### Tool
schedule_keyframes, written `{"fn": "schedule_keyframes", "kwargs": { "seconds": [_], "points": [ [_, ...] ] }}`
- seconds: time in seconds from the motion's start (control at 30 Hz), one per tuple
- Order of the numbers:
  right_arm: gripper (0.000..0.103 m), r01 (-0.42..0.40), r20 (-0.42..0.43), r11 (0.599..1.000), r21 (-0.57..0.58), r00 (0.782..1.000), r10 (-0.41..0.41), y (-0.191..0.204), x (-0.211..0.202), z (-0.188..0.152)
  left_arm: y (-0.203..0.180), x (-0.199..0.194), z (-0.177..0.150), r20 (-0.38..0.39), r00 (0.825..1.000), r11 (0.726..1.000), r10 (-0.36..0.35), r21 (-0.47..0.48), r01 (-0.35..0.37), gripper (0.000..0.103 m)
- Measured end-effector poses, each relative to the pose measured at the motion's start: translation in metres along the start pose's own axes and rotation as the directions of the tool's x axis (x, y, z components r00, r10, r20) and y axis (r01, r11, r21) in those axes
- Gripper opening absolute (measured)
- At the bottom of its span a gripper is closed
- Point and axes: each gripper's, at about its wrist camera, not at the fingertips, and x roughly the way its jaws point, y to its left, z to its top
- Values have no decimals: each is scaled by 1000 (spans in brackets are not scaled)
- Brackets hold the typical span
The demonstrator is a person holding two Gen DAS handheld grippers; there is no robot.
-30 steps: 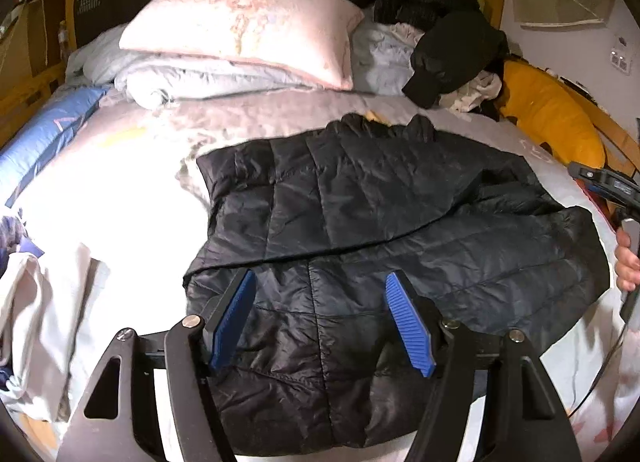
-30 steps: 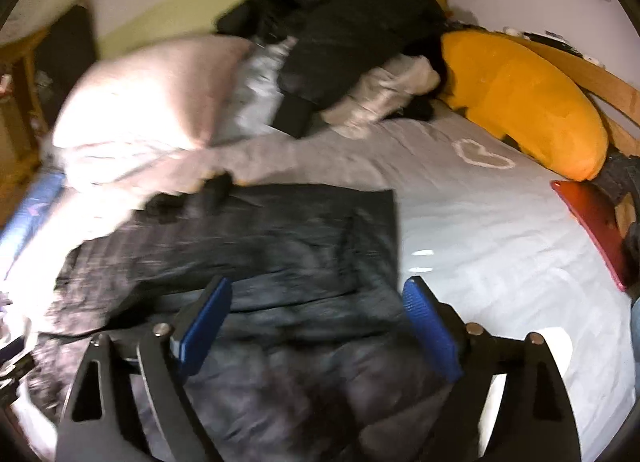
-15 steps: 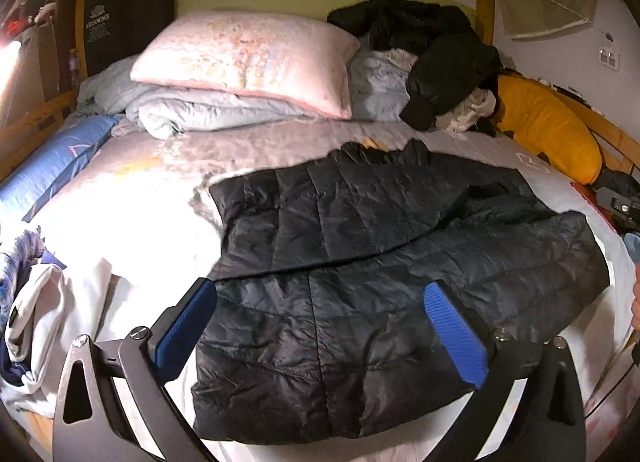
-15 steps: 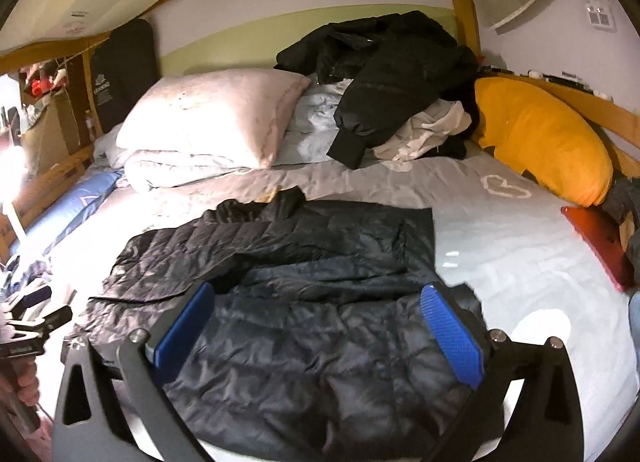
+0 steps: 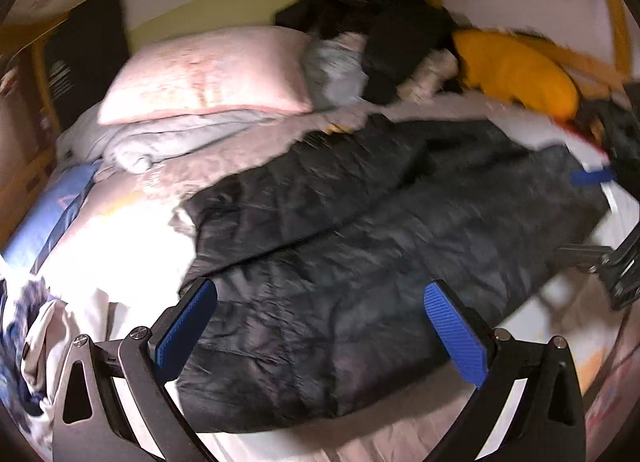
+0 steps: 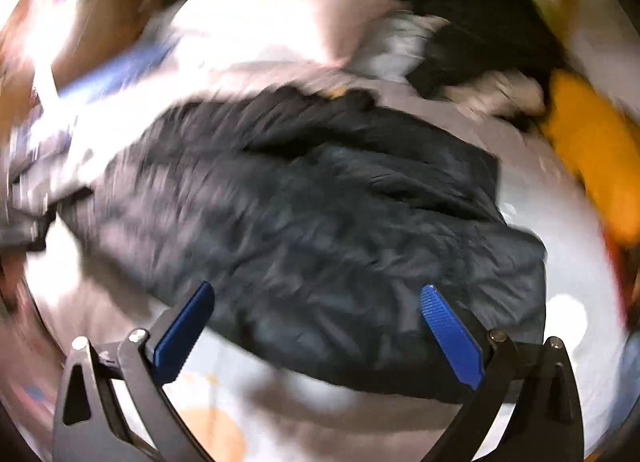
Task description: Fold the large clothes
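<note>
Left wrist view: my left gripper [image 5: 320, 326] spread wide, jaws holding nothing, over near hem of black puffer jacket [image 5: 360, 229]. Jacket lies flat mid-bed on pale sheet [image 5: 120, 254]. Pink pillow [image 5: 208, 73] at 11 o'clock atop grey duvet [image 5: 168, 137]; dark clothes heap [image 5: 380, 29] at 12; orange cushion [image 5: 516, 73] at 1. Crumpled white-blue cloth [image 5: 36, 326] at 8. Other gripper's blue pad [image 5: 592, 175] at 3, at jacket's edge.

Right wrist view, heavily blurred: my right gripper [image 6: 318, 326] also released, empty. Jacket [image 6: 320, 221] fills centre; pillow [image 6: 272, 17] at 12; orange cushion [image 6: 596, 149] at 2.
</note>
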Motion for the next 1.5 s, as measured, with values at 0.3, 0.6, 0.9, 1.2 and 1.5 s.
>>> {"fn": "schedule_keyframes", "kwargs": {
  "seconds": [0.3,0.6,0.9,1.2,1.5],
  "points": [
    [103,69,-70,984,-166,994,-82,36,29,-14,-46,24,-22,-131,987,984,-95,138,113,103],
    [103,167,-125,952,-257,971,-204,47,50,-30,-51,61,-48,-240,970,991,-44,114,73,103],
    [103,259,-169,955,-146,945,-281,1,53,-22,0,70,-41,-258,966,998,30,-52,-45,101],
    [103,313,-151,950,-14,938,-311,-48,39,-9,38,49,-24,-196,981,979,-10,-201,-30,50],
    [23,182,-65,975,127,983,-175,-68,5,-7,39,14,-10,-113,993,989,30,-139,-46,26]
  ]
}}
